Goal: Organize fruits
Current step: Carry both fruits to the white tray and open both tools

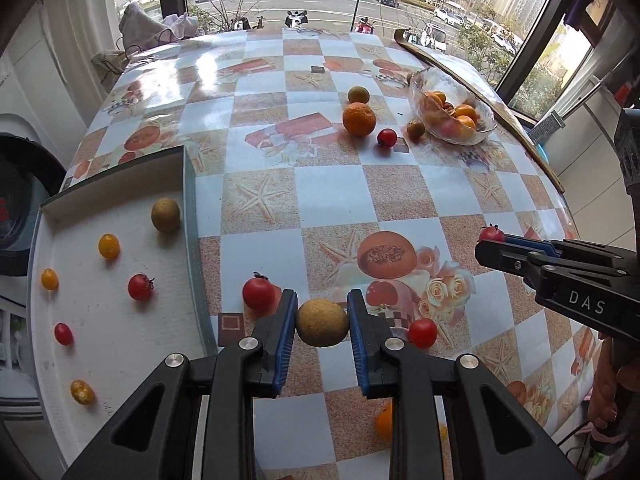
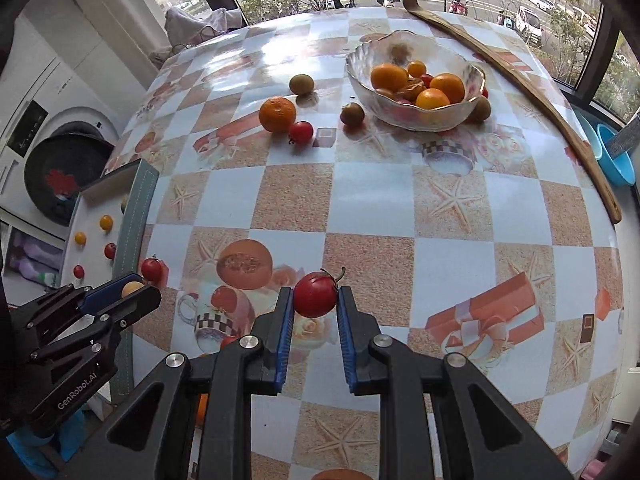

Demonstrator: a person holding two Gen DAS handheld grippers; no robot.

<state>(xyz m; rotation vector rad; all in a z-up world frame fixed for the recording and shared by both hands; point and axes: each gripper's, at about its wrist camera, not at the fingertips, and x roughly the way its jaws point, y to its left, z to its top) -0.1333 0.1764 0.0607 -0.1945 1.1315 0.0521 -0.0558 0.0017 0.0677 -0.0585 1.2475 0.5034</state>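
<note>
My left gripper (image 1: 322,305) is shut on a tan round fruit (image 1: 322,322), held above the table beside the white tray (image 1: 120,352). My right gripper (image 2: 315,299) is shut on a red tomato (image 2: 315,294), over the table's near middle. The tray on the left holds a tan fruit (image 1: 165,215), red tomatoes and yellow tomatoes. Loose red tomatoes (image 1: 258,293) (image 1: 422,333) lie near my left gripper. A glass bowl (image 2: 360,76) of oranges stands at the far right. A big orange (image 2: 277,114), a red tomato (image 2: 301,132) and brown fruits lie beside it.
The checked tablecloth (image 2: 400,216) covers the table. A long wooden stick (image 2: 520,80) lies along the right edge. A washing machine (image 2: 52,168) stands left of the table. A blue basin (image 2: 616,160) sits off the right side. An orange (image 1: 384,420) lies under my left gripper.
</note>
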